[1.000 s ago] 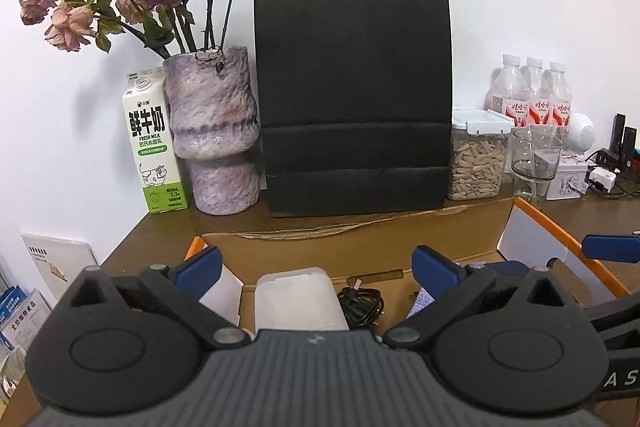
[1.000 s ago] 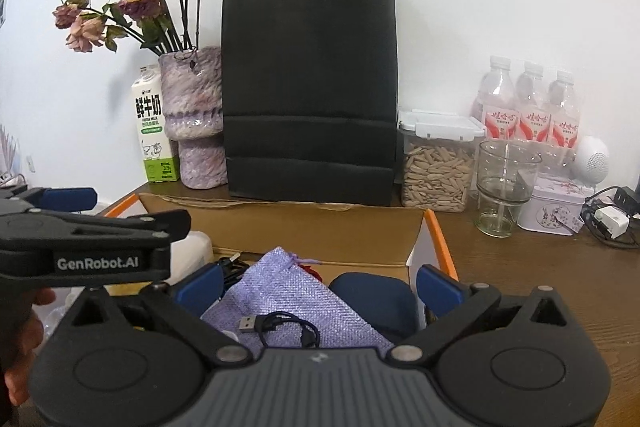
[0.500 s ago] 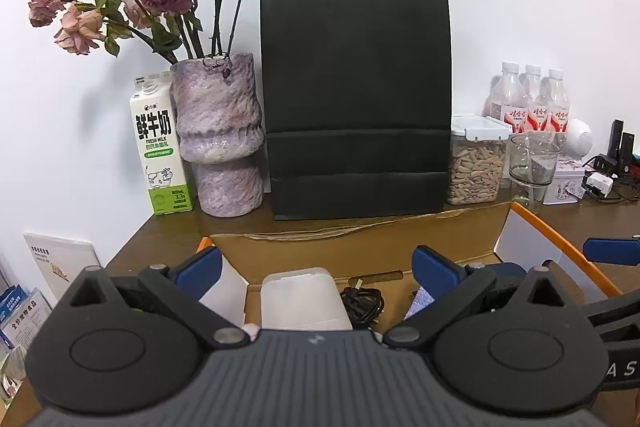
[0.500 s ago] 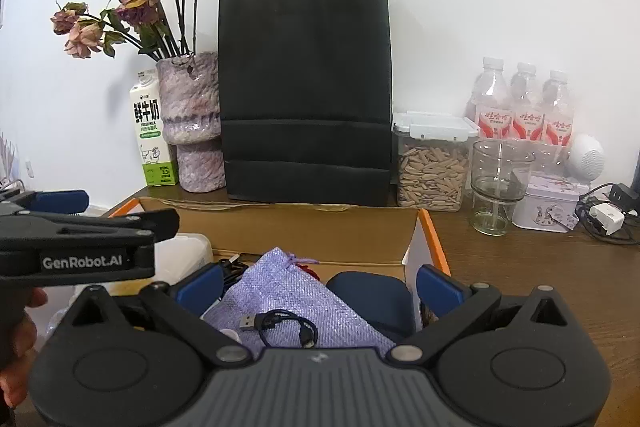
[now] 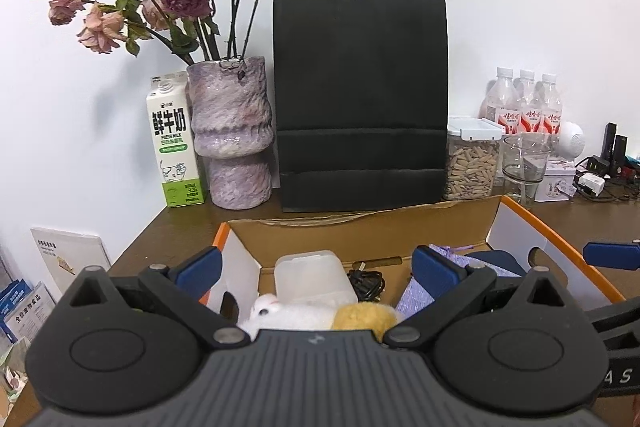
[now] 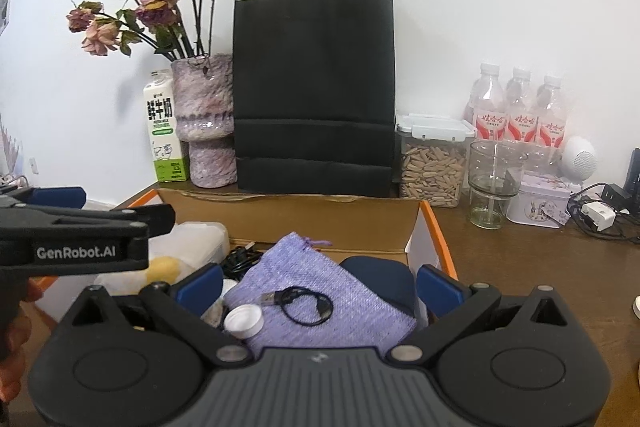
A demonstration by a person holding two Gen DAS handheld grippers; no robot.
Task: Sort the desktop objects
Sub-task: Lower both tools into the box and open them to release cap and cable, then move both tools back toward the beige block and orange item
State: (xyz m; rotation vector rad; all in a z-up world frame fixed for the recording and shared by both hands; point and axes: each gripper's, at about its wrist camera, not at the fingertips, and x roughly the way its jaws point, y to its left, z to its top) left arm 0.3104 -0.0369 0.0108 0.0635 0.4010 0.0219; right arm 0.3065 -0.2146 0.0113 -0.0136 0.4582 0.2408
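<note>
- Clearly, both grippers hovered over the open cardboard box (image 6: 320,213) at lower centre: the left gripper (image 5: 316,267) had its blue-padded jaws spread wide and empty, and the right gripper (image 6: 318,281) was likewise parted, holding nothing.
- Inside the box lay a lilac cloth pouch (image 6: 320,283) with a black USB cable (image 6: 300,303) coiled on top and a white cap (image 6: 243,321) at its lower left corner.
- A translucent plastic container (image 5: 310,279) sat left of the pouch, with what looked like white and yellow plush toys (image 5: 320,315) in front.
- "GenRobot.AI" was printed on the left gripper's side at mid left of the right wrist view.
- The milk carton (image 5: 173,143) read "FRESH MILK"; the bottles (image 6: 520,111) carried red-and-white labels, too small to read.
</note>
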